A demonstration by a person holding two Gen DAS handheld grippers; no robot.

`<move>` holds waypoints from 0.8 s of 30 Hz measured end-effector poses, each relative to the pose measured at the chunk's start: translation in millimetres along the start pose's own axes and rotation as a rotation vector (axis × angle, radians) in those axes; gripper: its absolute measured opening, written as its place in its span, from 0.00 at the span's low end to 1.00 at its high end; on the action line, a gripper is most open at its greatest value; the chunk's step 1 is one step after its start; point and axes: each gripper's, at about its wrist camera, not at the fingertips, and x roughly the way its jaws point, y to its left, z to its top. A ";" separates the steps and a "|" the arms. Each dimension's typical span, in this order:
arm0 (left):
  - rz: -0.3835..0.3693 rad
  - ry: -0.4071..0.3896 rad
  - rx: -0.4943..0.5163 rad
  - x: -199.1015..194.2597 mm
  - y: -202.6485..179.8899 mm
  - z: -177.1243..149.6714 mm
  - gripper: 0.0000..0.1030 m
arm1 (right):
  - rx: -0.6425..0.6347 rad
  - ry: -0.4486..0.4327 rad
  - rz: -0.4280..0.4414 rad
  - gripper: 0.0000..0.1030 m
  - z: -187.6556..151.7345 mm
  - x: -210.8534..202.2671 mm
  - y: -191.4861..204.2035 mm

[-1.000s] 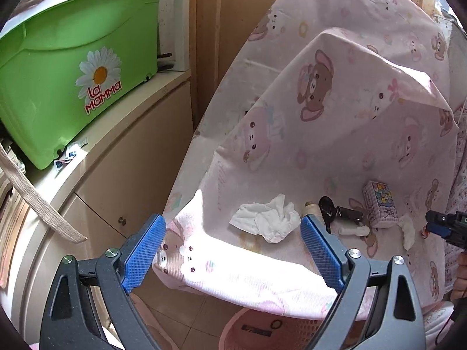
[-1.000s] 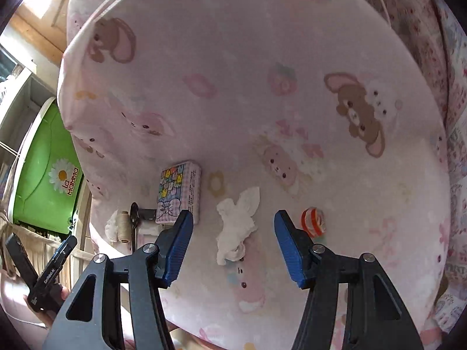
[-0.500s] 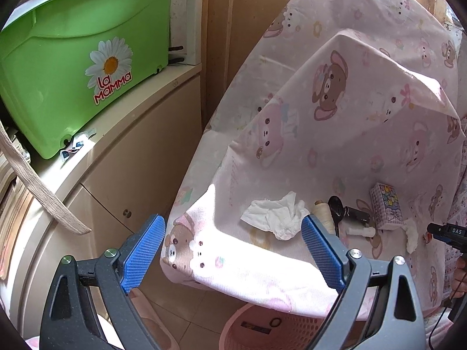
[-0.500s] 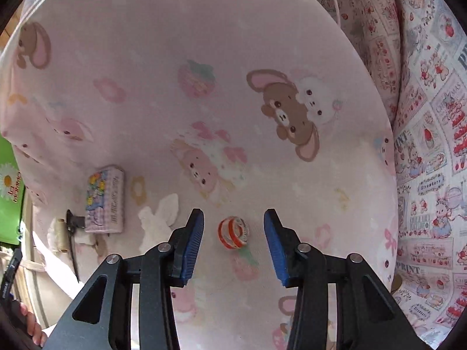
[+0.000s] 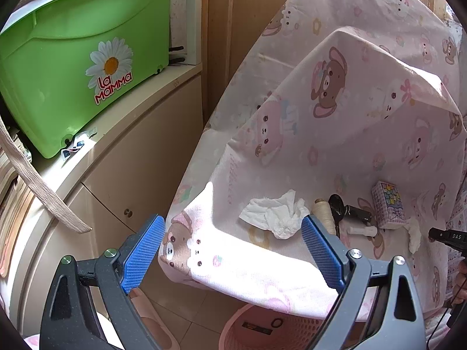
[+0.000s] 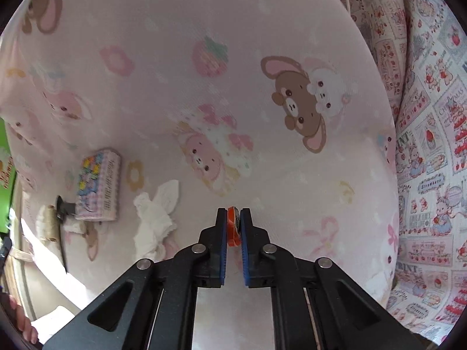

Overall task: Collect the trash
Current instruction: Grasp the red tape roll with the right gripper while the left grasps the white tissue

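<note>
A small red and white wrapper (image 6: 232, 227) lies on the pink bear-print sheet (image 6: 262, 43). My right gripper (image 6: 233, 214) points down at it, and its closing jaws press the wrapper flat between the blue pads. A crumpled white tissue (image 6: 154, 215) lies just left of it. In the left wrist view another crumpled tissue (image 5: 274, 213) rests near the bed's corner. My left gripper (image 5: 233, 224) hovers open above that corner with nothing between its fingers; the tissue sits beside its right finger.
A patterned small box (image 5: 388, 204), a thread spool (image 5: 324, 213) and a black tool (image 5: 347, 211) lie on the sheet. A pink mesh basket (image 5: 262, 329) stands on the floor below the bed edge. A green tub (image 5: 73, 67) tops the beige cabinet (image 5: 122, 169).
My right gripper swung right from the tissue to the red and white wrapper, dropped toward it and closed its jaws on it. The left gripper stayed put and open.
</note>
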 end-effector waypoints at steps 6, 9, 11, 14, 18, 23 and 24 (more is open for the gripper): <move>-0.010 0.002 -0.007 -0.2 0.1 3.3 0.91 | -0.048 -0.114 0.055 0.09 -10.8 -24.7 11.3; -0.017 0.008 -0.013 1.1 -0.3 5.3 0.92 | -0.074 -0.135 0.065 0.09 -18.6 -31.7 14.8; -0.017 0.013 -0.012 2.2 -1.4 6.5 0.94 | -0.081 -0.129 0.064 0.09 -3.5 -31.8 20.5; -0.019 0.018 -0.009 3.5 -3.7 8.1 0.94 | -0.086 -0.122 0.058 0.09 2.4 -30.8 27.2; -0.021 0.017 -0.004 3.6 -8.8 9.6 0.94 | -0.090 -0.126 0.063 0.09 -0.1 -31.3 27.0; -0.033 0.023 -0.001 5.6 -15.1 11.3 0.96 | -0.089 -0.128 0.070 0.09 -1.4 -31.9 28.9; -0.035 0.026 -0.001 6.8 -16.0 11.9 0.96 | -0.090 -0.128 0.071 0.09 -1.5 -31.6 29.3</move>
